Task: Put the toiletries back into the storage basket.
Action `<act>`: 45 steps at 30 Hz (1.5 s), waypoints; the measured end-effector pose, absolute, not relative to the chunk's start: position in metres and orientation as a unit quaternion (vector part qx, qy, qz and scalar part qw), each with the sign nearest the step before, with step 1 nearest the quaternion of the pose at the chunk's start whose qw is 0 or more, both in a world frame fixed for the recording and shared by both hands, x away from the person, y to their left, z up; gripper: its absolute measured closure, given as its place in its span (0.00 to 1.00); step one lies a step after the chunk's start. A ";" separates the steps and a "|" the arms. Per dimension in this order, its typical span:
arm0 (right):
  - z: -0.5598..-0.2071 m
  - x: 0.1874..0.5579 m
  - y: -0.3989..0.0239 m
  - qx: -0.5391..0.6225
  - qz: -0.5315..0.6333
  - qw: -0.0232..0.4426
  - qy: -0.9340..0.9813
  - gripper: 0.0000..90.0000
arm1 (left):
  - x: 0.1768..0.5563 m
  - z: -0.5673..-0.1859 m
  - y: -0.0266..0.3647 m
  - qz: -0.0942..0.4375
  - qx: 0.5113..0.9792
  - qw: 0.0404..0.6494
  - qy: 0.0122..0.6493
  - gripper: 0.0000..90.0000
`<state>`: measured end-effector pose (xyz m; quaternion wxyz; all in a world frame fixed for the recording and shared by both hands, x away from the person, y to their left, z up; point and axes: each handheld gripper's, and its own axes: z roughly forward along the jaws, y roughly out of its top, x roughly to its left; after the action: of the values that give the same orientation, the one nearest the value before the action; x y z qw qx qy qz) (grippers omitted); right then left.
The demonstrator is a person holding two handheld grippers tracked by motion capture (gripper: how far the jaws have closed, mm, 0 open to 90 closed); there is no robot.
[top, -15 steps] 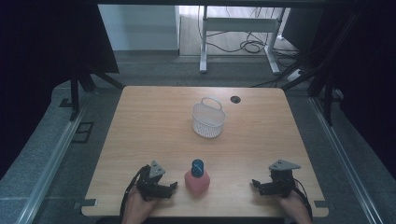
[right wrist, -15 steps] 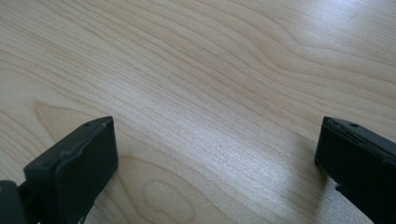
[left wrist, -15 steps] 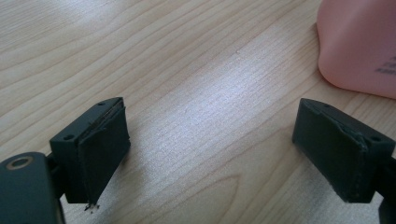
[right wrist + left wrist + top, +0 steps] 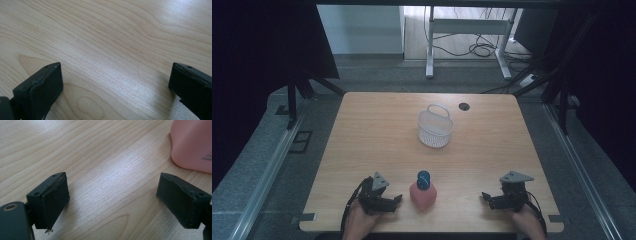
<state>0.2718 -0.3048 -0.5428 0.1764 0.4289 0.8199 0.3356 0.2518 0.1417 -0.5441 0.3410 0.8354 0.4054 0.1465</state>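
Observation:
A pink bottle (image 4: 423,194) with a blue cap (image 4: 424,179) stands near the table's front edge, between the two grippers. My left gripper (image 4: 396,201) rests low on the wood just left of the bottle, open, with nothing between its jaws. In the left gripper view (image 4: 113,200) the bottle's pink side (image 4: 192,142) shows at the upper right, beyond the right jaw. My right gripper (image 4: 486,199) lies at the front right, open and empty, pointing left toward the bottle. Bare wood lies between its jaws in the right gripper view (image 4: 115,85).
A white mesh basket (image 4: 435,128) with a handle stands at the table's middle back. A dark cable hole (image 4: 464,106) sits behind it. The wooden table (image 4: 377,130) has bare wood around the basket. Floor rails run along both sides.

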 end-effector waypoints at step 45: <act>-0.543 0.272 -0.305 0.429 0.335 0.176 0.820 0.00 | 0.245 -0.522 0.148 0.120 0.836 0.365 0.393 0.14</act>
<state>0.2719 -0.3048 -0.5428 0.1765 0.4288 0.8200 0.3355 0.2446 0.1476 -0.5220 0.3650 0.8355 0.3928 0.1201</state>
